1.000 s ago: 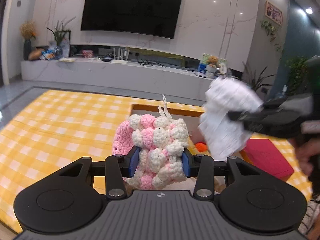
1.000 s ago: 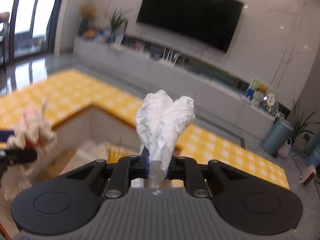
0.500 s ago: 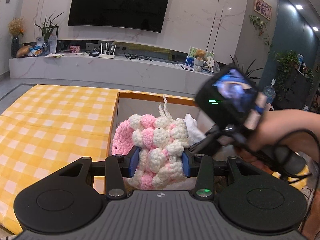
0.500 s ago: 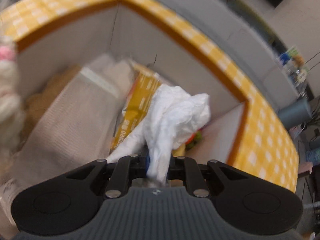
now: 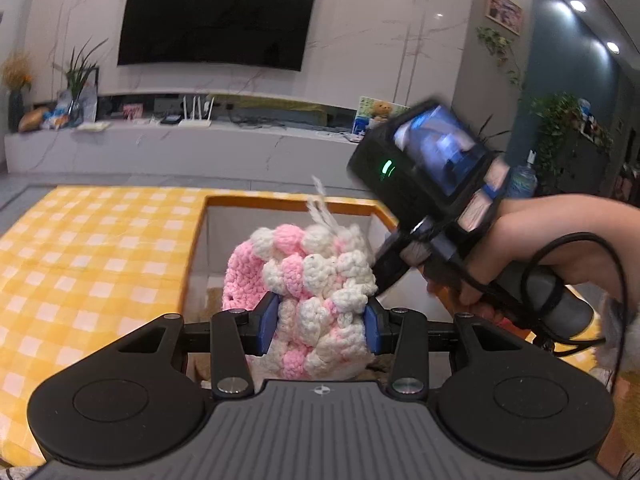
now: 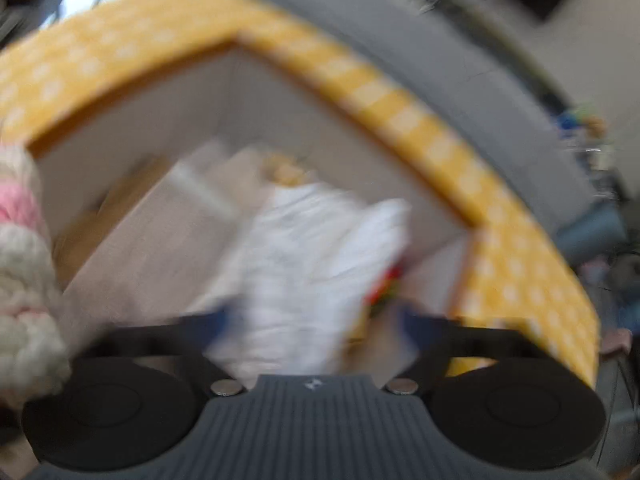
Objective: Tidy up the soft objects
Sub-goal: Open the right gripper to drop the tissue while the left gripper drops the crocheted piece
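My left gripper (image 5: 320, 328) is shut on a pink and white crochet piece (image 5: 316, 272), held above the near side of a yellow checked box (image 5: 280, 200). The same crochet piece (image 6: 20, 260) shows at the left edge of the right wrist view. My right gripper (image 6: 316, 320) points down into the box (image 6: 380, 96); its jaws are opening, and a crumpled white cloth (image 6: 316, 260) lies loose between them. This view is blurred. In the left wrist view a person's hand (image 5: 540, 240) holds the right gripper's handle; its fingertips are hidden behind the crochet piece.
The box holds beige folded fabric (image 6: 160, 248) and a small red-orange item (image 6: 388, 280). A yellow checked surface (image 5: 80, 260) spreads to the left of the box. Behind stand a white TV console (image 5: 200, 148) and a wall TV (image 5: 216, 20). A black cable (image 5: 580, 288) loops off the right handle.
The right gripper has dropped down into the box and its jaws have spread apart off the white cloth. The left gripper has kept its place with the crochet piece.
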A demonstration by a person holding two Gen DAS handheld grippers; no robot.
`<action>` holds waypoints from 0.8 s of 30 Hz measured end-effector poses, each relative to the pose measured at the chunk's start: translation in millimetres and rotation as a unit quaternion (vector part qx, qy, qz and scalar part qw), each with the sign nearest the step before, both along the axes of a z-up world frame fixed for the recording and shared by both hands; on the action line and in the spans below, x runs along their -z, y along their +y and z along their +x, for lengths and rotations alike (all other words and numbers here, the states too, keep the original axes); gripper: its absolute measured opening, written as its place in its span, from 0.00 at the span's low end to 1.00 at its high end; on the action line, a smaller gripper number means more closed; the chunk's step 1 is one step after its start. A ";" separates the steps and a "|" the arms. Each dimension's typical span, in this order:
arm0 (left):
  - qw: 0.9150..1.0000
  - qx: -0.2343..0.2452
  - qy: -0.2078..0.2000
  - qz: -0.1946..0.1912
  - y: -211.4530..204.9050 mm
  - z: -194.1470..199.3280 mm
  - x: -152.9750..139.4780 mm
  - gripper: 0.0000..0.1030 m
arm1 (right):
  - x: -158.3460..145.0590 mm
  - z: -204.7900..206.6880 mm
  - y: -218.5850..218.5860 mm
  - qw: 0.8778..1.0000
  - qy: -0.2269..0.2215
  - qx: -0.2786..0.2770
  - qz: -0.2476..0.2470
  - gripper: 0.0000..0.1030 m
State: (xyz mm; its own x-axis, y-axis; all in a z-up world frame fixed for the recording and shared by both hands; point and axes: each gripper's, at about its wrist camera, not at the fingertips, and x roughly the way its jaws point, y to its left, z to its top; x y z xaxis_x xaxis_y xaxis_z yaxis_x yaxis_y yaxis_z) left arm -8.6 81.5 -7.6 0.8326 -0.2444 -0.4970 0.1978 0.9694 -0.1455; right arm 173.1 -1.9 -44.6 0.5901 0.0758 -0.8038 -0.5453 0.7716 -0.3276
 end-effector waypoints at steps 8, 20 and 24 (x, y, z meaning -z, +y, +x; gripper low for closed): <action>0.999 -0.005 0.004 0.039 -27.0 9.6 6.7 0.80 | -53.1 -38.7 -58.5 0.993 -0.100 0.049 0.050 0.97; 0.989 -0.104 -0.045 0.093 -69.2 24.8 -25.8 0.99 | -63.4 -75.5 -157.8 0.939 -0.139 0.203 0.242 0.97; 0.987 -0.104 -0.068 0.103 -90.0 23.7 -34.6 0.99 | -46.2 -87.5 -170.7 0.939 -0.145 0.199 0.238 0.97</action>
